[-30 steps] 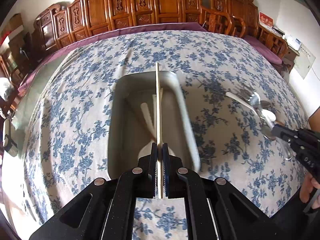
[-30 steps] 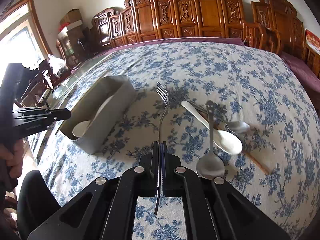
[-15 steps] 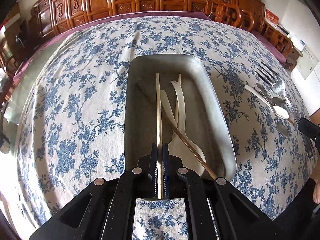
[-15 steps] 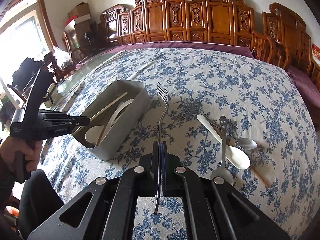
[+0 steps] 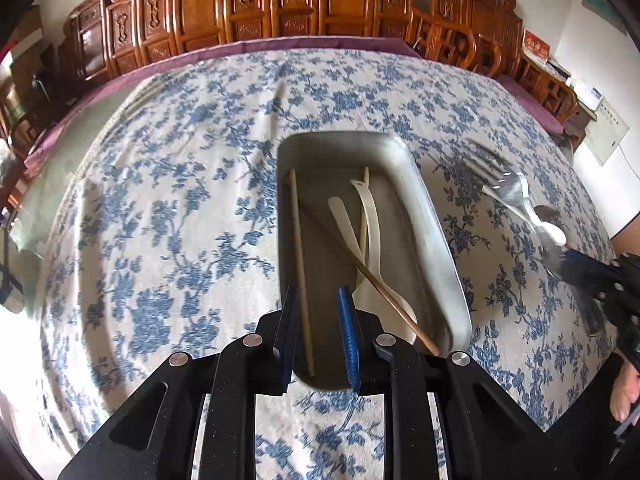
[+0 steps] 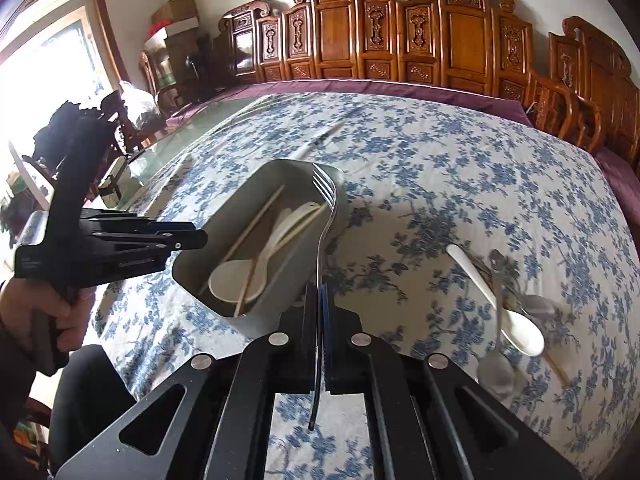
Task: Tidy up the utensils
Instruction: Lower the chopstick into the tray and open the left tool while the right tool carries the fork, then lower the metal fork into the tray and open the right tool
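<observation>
Floral cloth carries the tray (image 5: 436, 236). Right gripper (image 6: 320, 300) pinches a stiff, slippery steel fork (image 6: 325, 216) mid-handle; left gripper (image 5: 320, 312) spread over a chopstick (image 5: 299, 256).

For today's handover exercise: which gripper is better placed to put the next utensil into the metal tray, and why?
Right. The right gripper already clamps the fork, tines over the metal tray. The left gripper is open and holds nothing.

tablecloth (image 5: 168, 208): blue flowers on white | carved wooden chairs (image 6: 400, 52): along far edge | cardboard boxes (image 6: 176, 12): by window (image 6: 44, 64)
</observation>
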Tool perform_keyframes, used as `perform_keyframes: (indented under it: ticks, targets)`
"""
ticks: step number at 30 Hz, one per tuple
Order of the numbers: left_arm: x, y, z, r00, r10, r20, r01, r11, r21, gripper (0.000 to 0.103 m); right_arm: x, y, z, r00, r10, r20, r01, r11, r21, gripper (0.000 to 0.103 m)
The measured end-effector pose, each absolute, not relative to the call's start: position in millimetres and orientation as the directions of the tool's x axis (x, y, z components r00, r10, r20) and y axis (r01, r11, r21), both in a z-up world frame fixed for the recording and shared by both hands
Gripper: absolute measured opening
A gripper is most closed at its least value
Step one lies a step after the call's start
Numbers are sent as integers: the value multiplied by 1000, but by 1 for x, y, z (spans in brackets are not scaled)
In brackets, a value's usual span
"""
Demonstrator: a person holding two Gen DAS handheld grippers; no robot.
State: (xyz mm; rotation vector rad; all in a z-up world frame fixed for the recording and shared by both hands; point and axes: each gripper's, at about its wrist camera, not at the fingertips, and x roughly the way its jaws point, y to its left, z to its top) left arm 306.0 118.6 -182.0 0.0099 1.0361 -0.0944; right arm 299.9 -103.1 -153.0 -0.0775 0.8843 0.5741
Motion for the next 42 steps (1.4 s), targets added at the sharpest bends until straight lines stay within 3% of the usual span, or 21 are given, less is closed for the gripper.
perform_keyframes:
  ticks: [3,6,15,21,29,38,42]
  targets:
    - [292,129,-168,532,-62,-844,79,997,-23,21,303,-86,-154,483,451,-750,-515,840,173,3]
    - [278,142,-155,564,-54,-824,61,998,-23,31,306,-71,-155,472,460,-752,-522,833,182,3]
    - [260,175,-144,590,-46,-806,2,999,-55,35,330,-30,-167,446,452,-773,-507,839,199,3]
    - [258,186,-140,605,-47,-795,-21,997,-75,52,351,-7,-182,433,412,-802,-471,861,189,3]
    - [258,188,-140,607,-45,-794,-29,996,-79,52,368,14,-208,407,349,-844,-431,888,160,3]
    - [258,185,-142,604,-40,-796,-26,997,-69,53,369,11,-213,383,384,-840,-426,880,208,7]
    - [257,181,-141,611,-30,-791,-22,998,-55,63,360,4,-199,397,428,-812,-464,857,225,7]
